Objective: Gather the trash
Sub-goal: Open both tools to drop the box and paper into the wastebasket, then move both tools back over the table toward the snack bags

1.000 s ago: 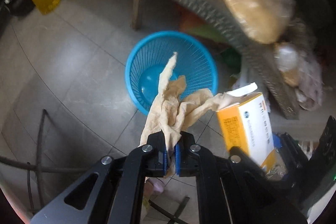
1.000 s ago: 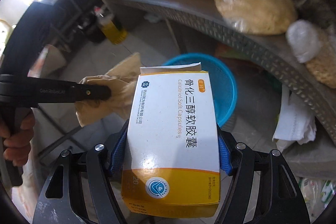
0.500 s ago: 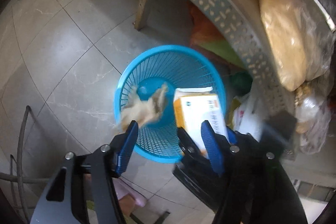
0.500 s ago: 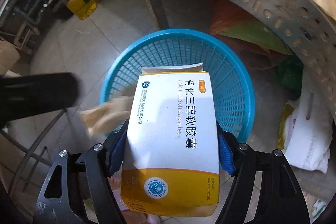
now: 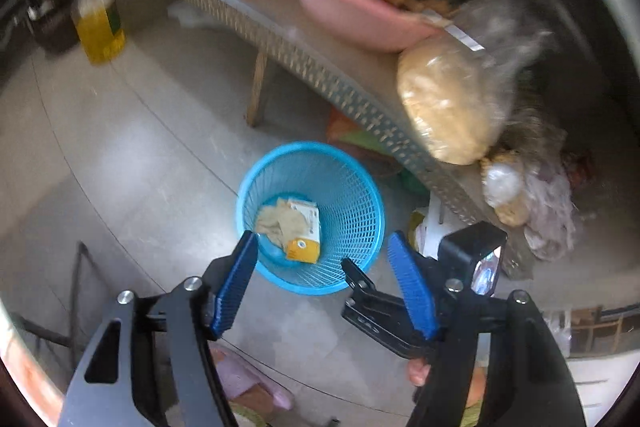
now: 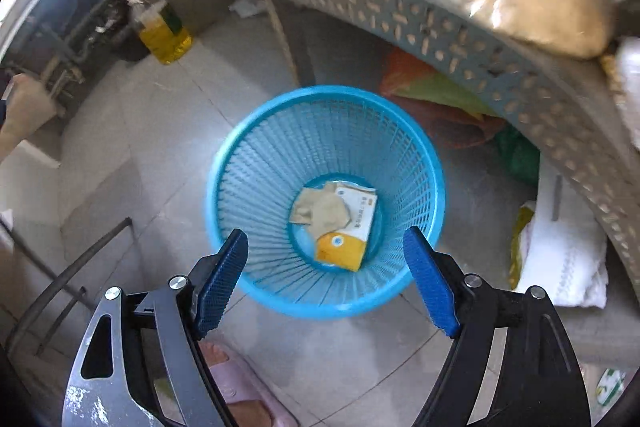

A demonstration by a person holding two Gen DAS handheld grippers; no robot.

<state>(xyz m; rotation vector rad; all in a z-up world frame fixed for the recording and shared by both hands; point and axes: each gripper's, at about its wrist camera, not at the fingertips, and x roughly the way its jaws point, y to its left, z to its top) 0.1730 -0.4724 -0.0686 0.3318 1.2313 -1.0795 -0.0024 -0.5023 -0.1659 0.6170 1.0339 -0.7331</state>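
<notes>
1. No text can be read with certainty in either view.
2. On the white face of the medicine box (image 6: 352,223), lying at the bottom of the blue basket (image 6: 256,163), a column of dark print is seen, too small and blurred to be read.
3. On the orange end of the same box, a round blue-and-white emblem is made out, without legible lettering.
4. In the left wrist view the box (image 5: 306,231) in the basket (image 5: 360,195) shows no legible print.
</notes>
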